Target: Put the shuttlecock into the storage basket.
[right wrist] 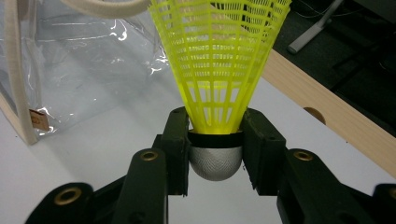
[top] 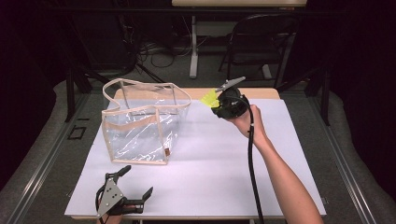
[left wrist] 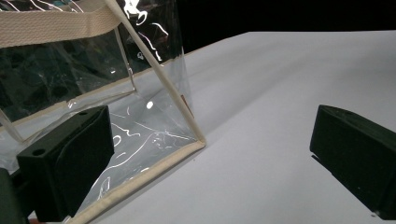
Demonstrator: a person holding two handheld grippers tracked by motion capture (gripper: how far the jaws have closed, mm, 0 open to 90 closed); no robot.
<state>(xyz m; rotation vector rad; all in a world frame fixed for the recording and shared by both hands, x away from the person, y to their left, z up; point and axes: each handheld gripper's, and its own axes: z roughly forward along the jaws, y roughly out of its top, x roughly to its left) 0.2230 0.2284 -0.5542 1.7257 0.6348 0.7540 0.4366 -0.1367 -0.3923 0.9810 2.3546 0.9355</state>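
A clear plastic tote bag (top: 140, 126) with cream trim and handles stands open on the white table sheet (top: 210, 158), left of centre. My right gripper (top: 215, 101) is raised just right of the bag's top rim and is shut on a yellow shuttlecock (top: 209, 99). In the right gripper view the shuttlecock (right wrist: 217, 70) has its silver cork base clamped between the jaws and its yellow skirt pointing away, with the bag (right wrist: 70, 65) behind it. My left gripper (top: 135, 182) rests open near the table's front left edge, its jaws wide apart, facing the bag's lower corner (left wrist: 198, 140).
A black folding chair (top: 261, 42) and a table leg stand beyond the far edge, amid cables on the floor. The wooden table edge (right wrist: 327, 107) runs close behind the shuttlecock. Bare white sheet lies to the right of the bag.
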